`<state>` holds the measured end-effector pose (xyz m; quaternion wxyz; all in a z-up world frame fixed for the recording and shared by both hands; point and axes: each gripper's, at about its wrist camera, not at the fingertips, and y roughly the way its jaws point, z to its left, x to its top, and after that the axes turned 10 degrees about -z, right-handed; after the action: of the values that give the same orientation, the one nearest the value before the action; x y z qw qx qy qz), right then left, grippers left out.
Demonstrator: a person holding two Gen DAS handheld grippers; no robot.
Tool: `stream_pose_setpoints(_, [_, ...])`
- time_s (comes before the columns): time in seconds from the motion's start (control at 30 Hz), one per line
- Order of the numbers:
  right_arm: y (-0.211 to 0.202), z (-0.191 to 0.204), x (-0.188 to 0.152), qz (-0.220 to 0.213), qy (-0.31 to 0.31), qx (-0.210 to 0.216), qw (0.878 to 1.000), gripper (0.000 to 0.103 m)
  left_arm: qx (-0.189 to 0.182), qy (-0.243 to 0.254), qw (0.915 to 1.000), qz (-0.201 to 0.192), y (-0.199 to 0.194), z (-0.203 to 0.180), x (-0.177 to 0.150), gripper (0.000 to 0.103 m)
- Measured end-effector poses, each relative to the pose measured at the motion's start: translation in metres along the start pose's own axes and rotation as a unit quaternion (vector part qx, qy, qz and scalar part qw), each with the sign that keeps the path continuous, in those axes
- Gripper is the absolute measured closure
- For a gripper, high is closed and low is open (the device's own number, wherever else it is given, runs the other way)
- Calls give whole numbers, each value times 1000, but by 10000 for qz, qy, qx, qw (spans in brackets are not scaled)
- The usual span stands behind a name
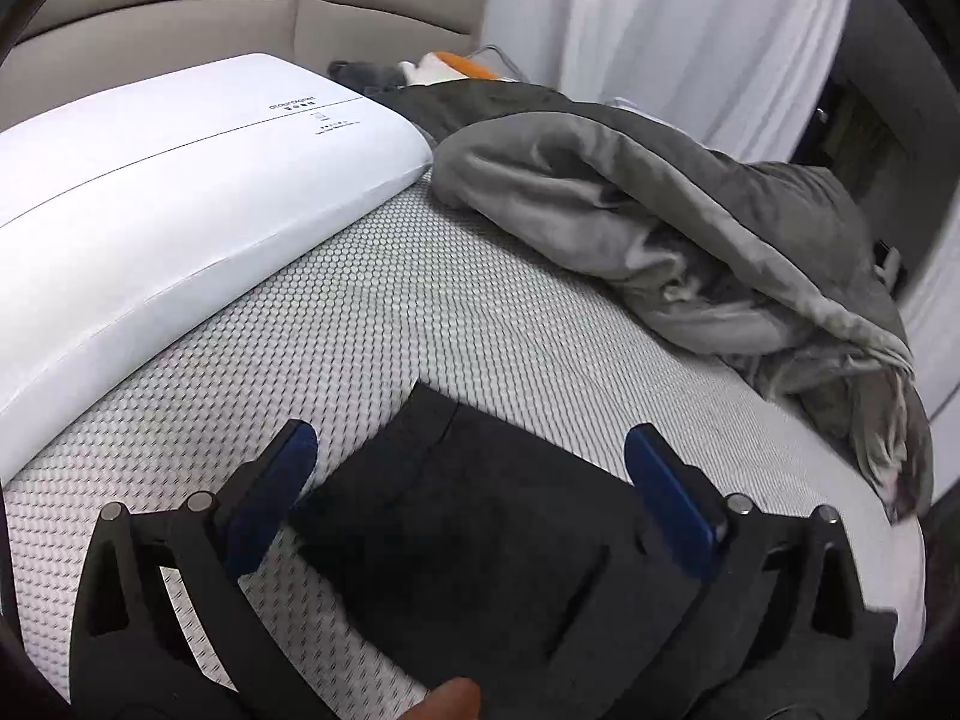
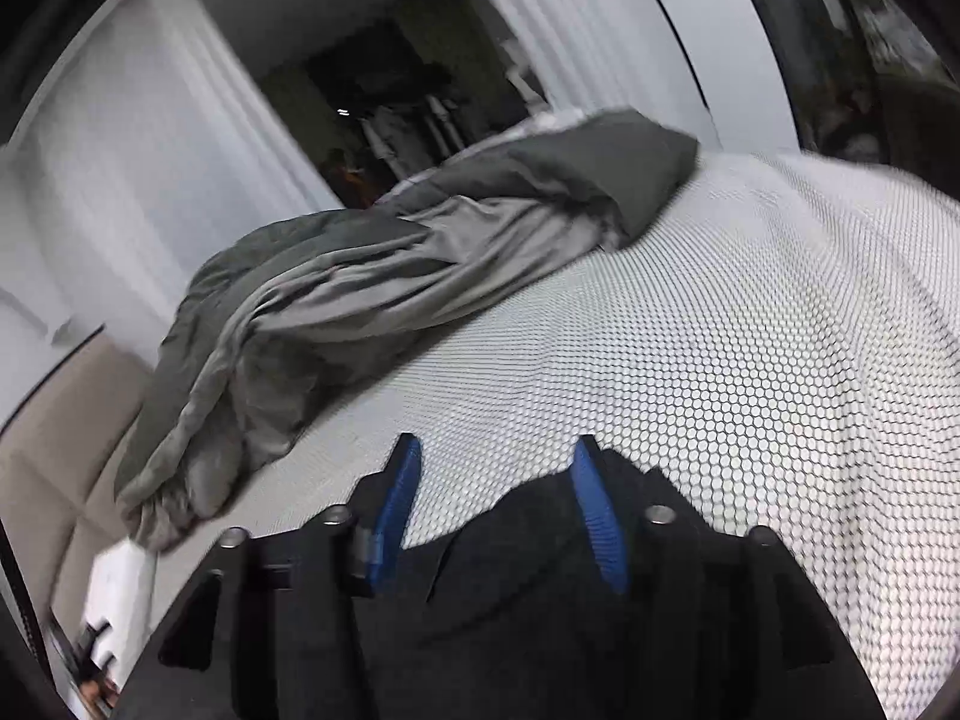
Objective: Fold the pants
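Below and between the left gripper's (image 1: pixel 471 456) blue pads lie the black pants (image 1: pixel 480 540), spread flat on the dotted mattress cover (image 1: pixel 384 324); their near part is cut off by the gripper's frame and the picture's lower edge, so how many folds they hold cannot be told. Both pads stand wide apart, clear of the cloth, clamped on nothing. A fingertip (image 1: pixel 456 699) shows at the bottom edge, the rest of the hand hidden.

From the right wrist view, the right gripper (image 2: pixel 495 462) also has its pads parted, with the dark cloth beneath and mostly behind its right pad; blur and the black frame make it hard to say whether that pad touches the cloth. Nothing is pinched.

Ahead of the left gripper the cover runs bare to a white pillow (image 1: pixel 180 180) on the left and a crumpled grey blanket (image 1: pixel 660 228) on the right. Beyond the right gripper, bare cover stretches ahead and right to the bed's rounded edge. White curtains (image 1: pixel 690 18) hang behind; small things by the padded headboard (image 1: pixel 240 0) are too blurred to name.
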<state>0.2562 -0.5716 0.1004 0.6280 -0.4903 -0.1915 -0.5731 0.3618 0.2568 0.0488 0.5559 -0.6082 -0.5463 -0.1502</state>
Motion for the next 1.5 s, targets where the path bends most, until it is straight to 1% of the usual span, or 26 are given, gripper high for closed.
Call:
stream_pose_setpoints(0.07, [-24, 6, -15, -42, -66, 223, 9997, 39, -116, 16, 9999, 52, -19, 2, -8, 1])
stream_pose_setpoints(0.1, [-32, 9, -21, 27, -82, 341, 9994, 37, -187, -22, 9998, 71, -28, 3, -14, 1])
stream_pose_setpoints(0.2, [-51, 23, -41, 351, -170, 649, 9971, 37, -558, -322, 9978, 167, -63, 7, -43, 2])
stream_pose_setpoints(0.27, [-66, 27, -55, 471, -83, 873, 9950, 35, -788, -472, 9949, 405, -77, 3, -64, 9])
stream_pose_setpoints(0.33, [-78, 29, -69, 575, 35, 1074, 9925, 33, -1121, -550, 9889, 801, -83, -6, -86, 30])
stream_pose_setpoints(0.4, [-83, 28, -84, 697, 125, 1195, 9903, 32, -1469, -676, 9804, 1123, -87, -17, -108, 37])
stream_pose_setpoints(0.43, [-83, 27, -92, 809, 153, 1275, 9884, 32, -1641, -626, 9767, 1234, -86, -25, -117, 39])
stream_pose_setpoints(0.5, [-86, 26, -107, 971, 151, 1347, 9860, 32, -1829, -513, 9713, 1432, -82, -39, -135, 40])
stream_pose_setpoints(0.6, [-76, 23, -121, 1174, 125, 1287, 9846, 32, -1792, -435, 9682, 1688, -67, -49, -155, 41])
stream_pose_setpoints(0.7, [-65, 18, -130, 1331, 257, 1263, 9827, 32, -1657, -542, 9652, 1949, -50, -50, -169, 41])
stream_pose_setpoints(0.77, [-58, 15, -135, 1405, 311, 1252, 9816, 32, -1618, -631, 9641, 2007, -42, -50, -176, 41])
stream_pose_setpoints(0.87, [-51, 17, -138, 1444, 359, 1309, 9802, 32, -1584, -735, 9629, 2058, -20, -54, -178, 41])
stream_pose_setpoints(0.9, [-51, 18, -139, 1450, 356, 1334, 9798, 32, -1567, -798, 9629, 2048, -12, -54, -177, 44])
stream_pose_setpoints(0.97, [-49, 21, -139, 1431, 368, 1376, 9794, 32, -1520, -794, 9648, 1994, -5, -56, -175, 53])
stream_pose_setpoints(1.03, [-49, 20, -140, 1447, 402, 1387, 9789, 32, -1431, -760, 9679, 1924, 0, -57, -174, 72])
stream_pose_setpoints(1.07, [-49, 20, -141, 1467, 423, 1384, 9785, 32, -1377, -772, 9688, 1913, 2, -56, -174, 76])
stream_pose_setpoints(1.17, [-48, 20, -141, 1462, 407, 1341, 9793, 32, -1380, -906, 9665, 1966, -1, -46, -172, 76])
stream_pose_setpoints(1.27, [-49, 17, -139, 1443, 443, 1340, 9794, 32, -1404, -837, 9660, 2003, -14, -41, -169, 76])
stream_pose_setpoints(1.4, [-51, 14, -138, 1413, 457, 1309, 9802, 32, -1603, -909, 9644, 1895, -33, -35, -163, 76])
stream_pose_setpoints(1.5, [-51, 14, -139, 1424, 490, 1295, 9801, 32, -1676, -807, 9630, 1949, -24, -44, -161, 75])
